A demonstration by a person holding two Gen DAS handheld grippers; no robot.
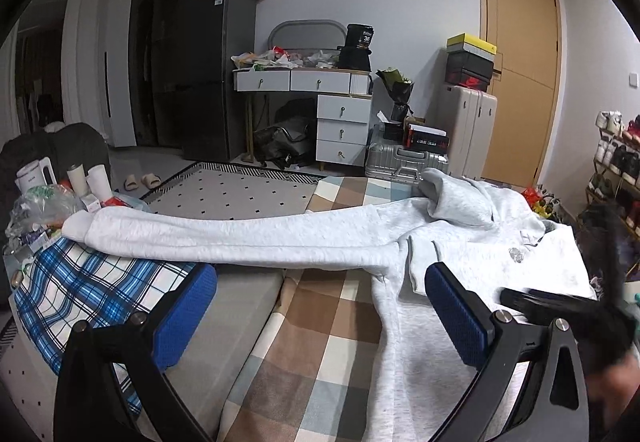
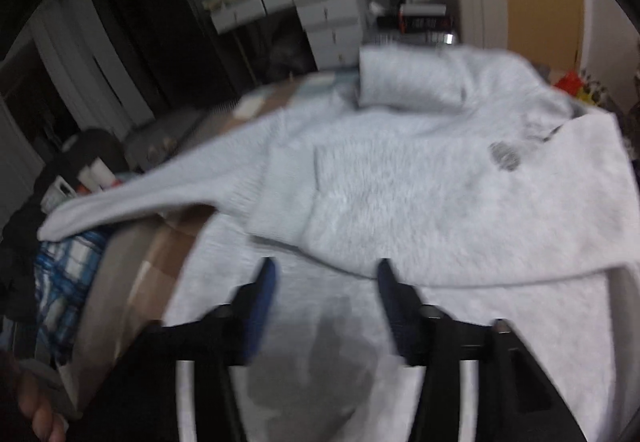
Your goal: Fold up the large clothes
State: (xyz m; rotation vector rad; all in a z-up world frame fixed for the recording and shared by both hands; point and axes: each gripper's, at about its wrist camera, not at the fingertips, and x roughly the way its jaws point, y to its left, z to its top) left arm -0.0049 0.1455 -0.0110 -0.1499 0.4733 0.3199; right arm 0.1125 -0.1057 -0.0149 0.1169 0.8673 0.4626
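A pale grey fleecy hoodie [image 1: 460,234] lies flat on a checked blanket [image 1: 320,322], one long sleeve [image 1: 224,234] stretched sideways over a blue plaid cloth [image 1: 92,290]. Both claws, left [image 1: 320,306] and right [image 2: 326,282], gape with nothing between their blue ribbed pads [image 1: 456,310].

The right wrist view is smeared by motion blur: the hoodie [image 2: 440,170] shows no clear weave, and its dark chest mark [image 2: 505,157] cannot be read. The desk [image 2: 280,2] at the far side is a soft grey shape. In the left wrist view, the right tongs [image 1: 560,306] are a dark streak at the right edge, partly cut off. The hoodie's near hem runs out of frame.
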